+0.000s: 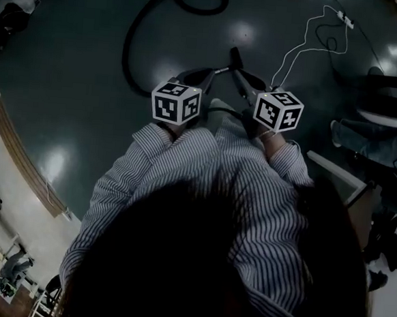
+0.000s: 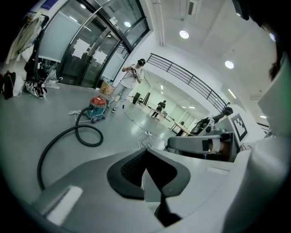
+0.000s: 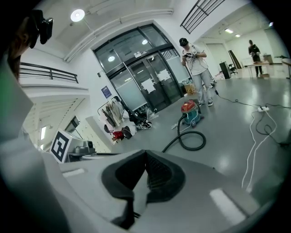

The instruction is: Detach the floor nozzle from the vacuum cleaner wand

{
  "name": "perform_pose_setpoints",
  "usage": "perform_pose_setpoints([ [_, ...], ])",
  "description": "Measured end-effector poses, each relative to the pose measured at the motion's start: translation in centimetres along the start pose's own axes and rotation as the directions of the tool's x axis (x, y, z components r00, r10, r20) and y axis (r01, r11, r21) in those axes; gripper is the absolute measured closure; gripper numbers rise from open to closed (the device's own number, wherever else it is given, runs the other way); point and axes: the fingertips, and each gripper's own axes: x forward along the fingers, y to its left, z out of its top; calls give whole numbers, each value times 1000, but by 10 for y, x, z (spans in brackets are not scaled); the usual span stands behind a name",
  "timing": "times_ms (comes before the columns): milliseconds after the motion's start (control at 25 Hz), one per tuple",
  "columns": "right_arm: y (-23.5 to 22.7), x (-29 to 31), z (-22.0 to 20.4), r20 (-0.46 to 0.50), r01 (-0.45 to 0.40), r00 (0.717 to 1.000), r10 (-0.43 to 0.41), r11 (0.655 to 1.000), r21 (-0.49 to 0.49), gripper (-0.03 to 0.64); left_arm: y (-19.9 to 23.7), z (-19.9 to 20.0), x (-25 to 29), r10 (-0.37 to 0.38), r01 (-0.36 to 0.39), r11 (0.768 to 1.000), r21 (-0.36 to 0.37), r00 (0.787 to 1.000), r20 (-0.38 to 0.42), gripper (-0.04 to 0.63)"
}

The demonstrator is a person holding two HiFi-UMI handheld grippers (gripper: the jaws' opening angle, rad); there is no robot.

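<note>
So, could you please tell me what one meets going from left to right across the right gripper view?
Marker cube → rack of hanging coats → red-and-teal vacuum cleaner → white power strip on the floor.

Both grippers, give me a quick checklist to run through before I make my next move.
1. The left gripper shut, nothing between its jaws: ok.
2. The right gripper shut, nothing between its jaws: ok.
3. The vacuum cleaner within reach: not ok, it stands far across the floor.
4. The floor nozzle and wand located: cannot tell, neither shows in any view.
5. Walking path free: not ok, the hose and a white cable lie loose.
</note>
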Motion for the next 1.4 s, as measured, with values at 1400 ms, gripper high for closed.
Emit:
perform_pose_setpoints([
  [1400,-95,92,-35,-221,-56,974,51,998,-15,614,78,-31,96,108,-117,986,-122,991,-80,591],
])
